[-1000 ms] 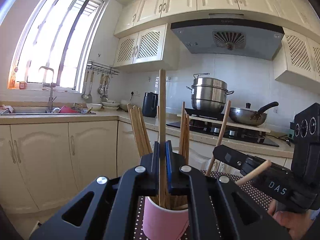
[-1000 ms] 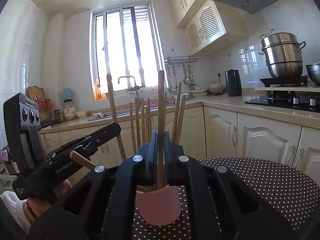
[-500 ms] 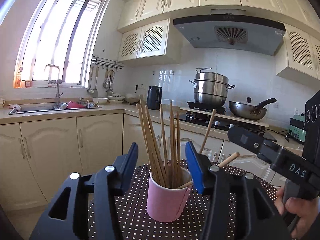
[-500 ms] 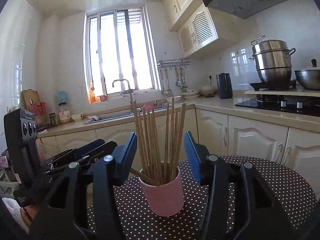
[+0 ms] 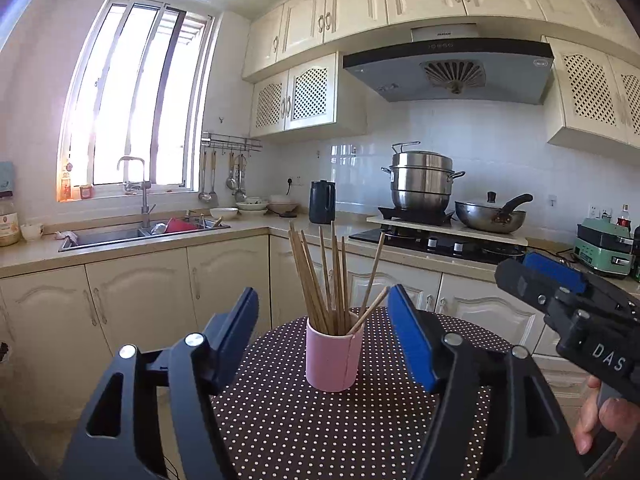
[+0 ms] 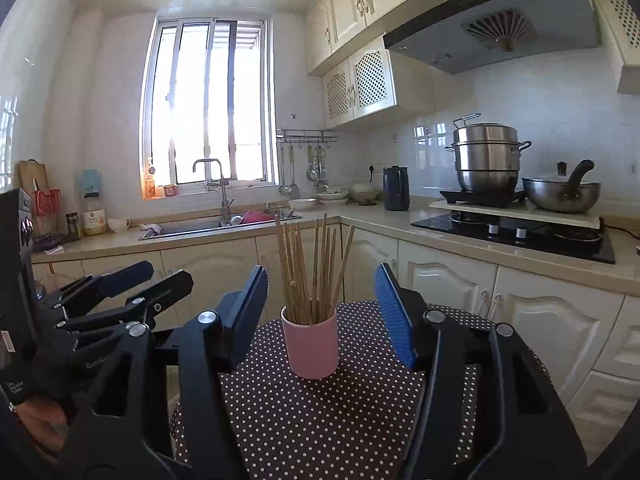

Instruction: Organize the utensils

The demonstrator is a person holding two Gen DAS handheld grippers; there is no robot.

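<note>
In the left wrist view, the left tool (image 5: 320, 312) is seen released, with its blue pads wide apart and nothing between them; its jaws have just been opening. Beyond it, a pink cup (image 5: 333, 357) stands upright on a round counter (image 5: 304, 432) covered with a dark dotted cloth. A bundle of wooden chopsticks (image 5: 320, 280) is held in the cup, most of them nearly upright and two leaned to the right against the rim. At the right edge the right tool (image 5: 560, 296) is seen from the side, carried by a hand (image 5: 604, 420).

In the right wrist view, the right tool (image 6: 320, 304) is also released, and its jaws have just been opening too, with nothing gripped. The same pink cup (image 6: 311, 347) is seen between the pads but well beyond them, untouched, and the chopsticks (image 6: 314, 272) stand in it as a loose fan. The left tool (image 6: 132, 288) is seen at the left, apart from the cup.

The chopsticks are judged to be light, stiff and thin, and rather smooth, so they could turn or slip in a weak grip. If one must be taken again, it is best gripped on the upper half, above the rim, and lifted straight up. The cup is probably light as well and could be tipped over by a sideways pull.
</note>
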